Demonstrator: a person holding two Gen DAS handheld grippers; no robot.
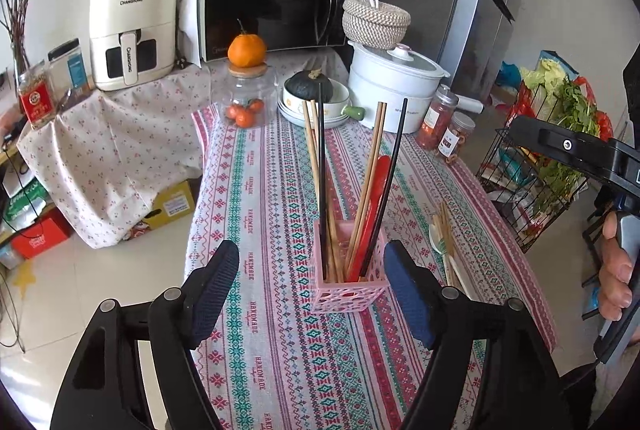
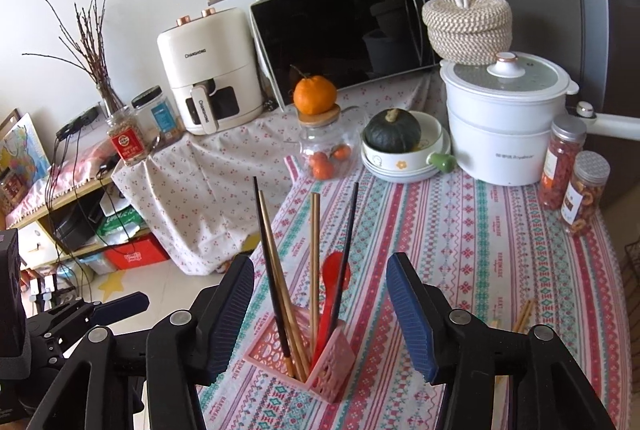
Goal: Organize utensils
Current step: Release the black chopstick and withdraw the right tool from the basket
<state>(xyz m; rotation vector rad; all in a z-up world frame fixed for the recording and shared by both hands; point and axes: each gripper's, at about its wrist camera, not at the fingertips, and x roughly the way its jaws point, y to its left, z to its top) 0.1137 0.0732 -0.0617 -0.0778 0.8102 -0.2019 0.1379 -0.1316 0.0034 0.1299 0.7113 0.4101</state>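
Both jaws stand wide and hold nothing: left gripper (image 1: pixel 312 294) and right gripper (image 2: pixel 320 314) each frame, without touching, the pink holder (image 1: pixel 349 286) (chopsticks (image 1: pixel 320 165) and a red spoon (image 1: pixel 374 213) inside) on the desk (image 1: pixel 280 350).

Clothed table (image 1: pixel 280 330): pink holder (image 1: pixel 347 290), pot (image 1: pixel 394 89).
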